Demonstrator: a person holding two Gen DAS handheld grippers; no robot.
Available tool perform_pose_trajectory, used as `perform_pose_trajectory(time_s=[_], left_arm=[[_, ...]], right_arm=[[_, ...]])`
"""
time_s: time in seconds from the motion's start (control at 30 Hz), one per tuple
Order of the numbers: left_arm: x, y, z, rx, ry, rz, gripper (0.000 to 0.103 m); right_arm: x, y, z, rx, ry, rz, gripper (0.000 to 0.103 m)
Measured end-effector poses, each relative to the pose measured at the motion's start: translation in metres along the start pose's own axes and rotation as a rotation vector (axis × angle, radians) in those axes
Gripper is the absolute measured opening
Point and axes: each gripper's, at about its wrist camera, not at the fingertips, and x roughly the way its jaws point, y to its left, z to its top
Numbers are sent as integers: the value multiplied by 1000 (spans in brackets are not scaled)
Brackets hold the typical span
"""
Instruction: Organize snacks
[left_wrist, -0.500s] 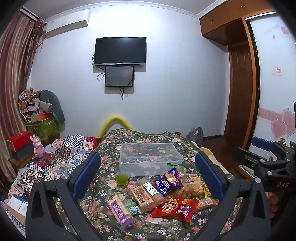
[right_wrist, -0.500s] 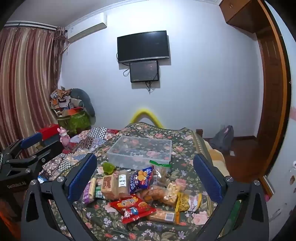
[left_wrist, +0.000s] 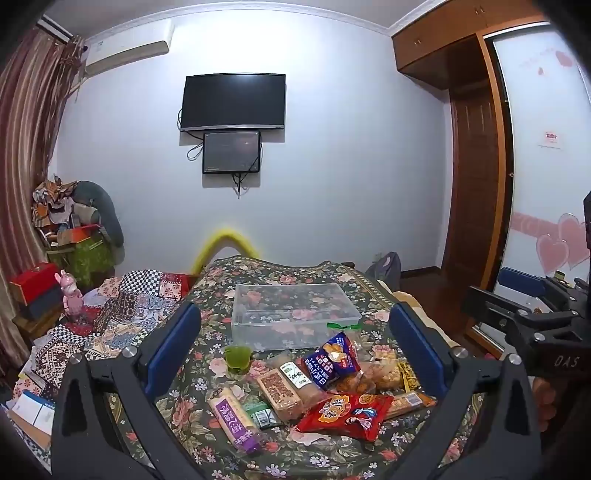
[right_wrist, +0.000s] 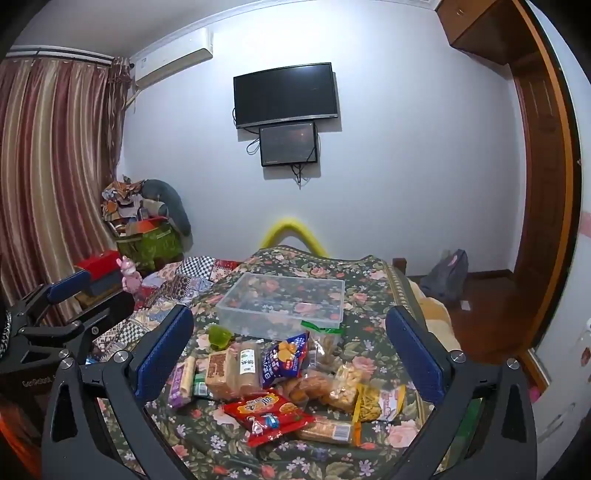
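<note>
Both jaw pairs stand wide and empty. Left gripper (left_wrist: 295, 354) should descend on the red packet (left_wrist: 345, 413), nearest before the clear box (left_wrist: 295, 317); right gripper (right_wrist: 290, 354) waits.

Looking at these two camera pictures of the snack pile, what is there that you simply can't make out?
- Clear plastic box, both views: it looks empty, but the floral cloth shows through its walls, so its floor is uncertain.
- Orange bar packet, left view: the red snack bag covers part of it.
- Green packet, right view: mostly hidden among neighbouring bars.
- Packet lettering, both views: too small to read.
- Left gripper and right gripper: handles cut off by the bottom edge.
</note>
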Motion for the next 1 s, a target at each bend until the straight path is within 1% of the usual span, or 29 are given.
perform_pose_trajectory(time_s=[0.13,0.4,0.43,1.0], left_arm=[[-4,2,3,-4,-1,-5,103],[-1,1,1,-8,3,-2,103],[-2,1,1,-8,2,-2,103],[2,2,-1,-20,11,0,103]], right_arm=[[-3,-6,-5,1,-11,8,103],[0,-2,1,2,-11,7,103],[-2,-5,-7,2,-13,8,103],[-6,-5,-2,12,-13,6,103]])
